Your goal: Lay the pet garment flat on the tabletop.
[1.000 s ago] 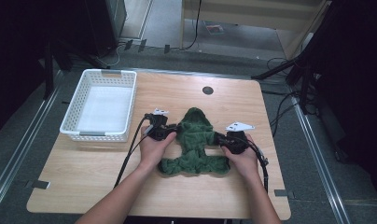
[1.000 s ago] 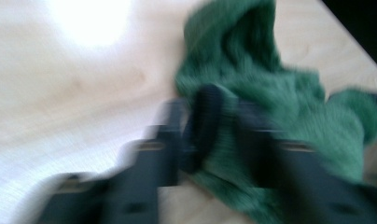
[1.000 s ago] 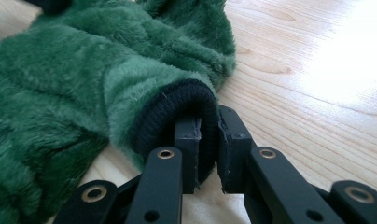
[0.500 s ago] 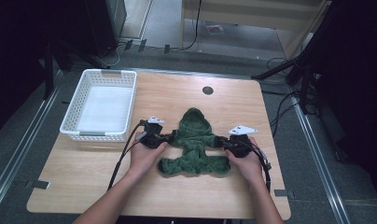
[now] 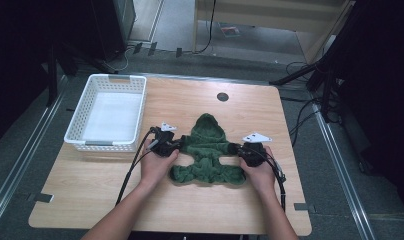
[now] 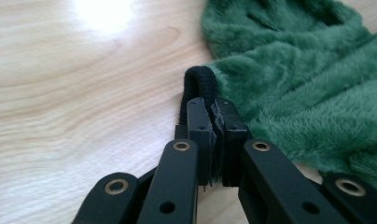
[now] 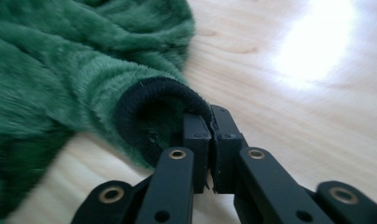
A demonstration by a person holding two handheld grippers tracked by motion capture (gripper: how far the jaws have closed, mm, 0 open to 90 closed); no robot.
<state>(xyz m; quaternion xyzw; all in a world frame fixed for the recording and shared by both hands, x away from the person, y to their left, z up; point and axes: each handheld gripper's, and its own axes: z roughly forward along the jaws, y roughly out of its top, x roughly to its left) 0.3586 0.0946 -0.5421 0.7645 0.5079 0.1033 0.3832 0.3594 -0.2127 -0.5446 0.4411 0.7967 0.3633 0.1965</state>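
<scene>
high view is showing a green fleece garment (image 5: 207, 155) lying flat near the middle of the wooden table (image 5: 90, 190), hood pointing away from the person, with each sleeve end pinched. left gripper (image 6: 213, 116) is closing its jaws tight on the black cuff (image 6: 198, 81) of one sleeve; right gripper (image 7: 210, 126) is clamping the rim of the other black cuff (image 7: 144, 107) the same way. both bites are sitting on the thin ribbed edge, so i am judging that a quick lift or uneven pull could be slipping a cuff free, or dragging the plush body into a bunch. a white basket (image 5: 107, 142) is standing just left of the garment, near enough for a swinging sleeve to be catching its wall. cables and dark stands are crowding the floor beyond the table.
</scene>
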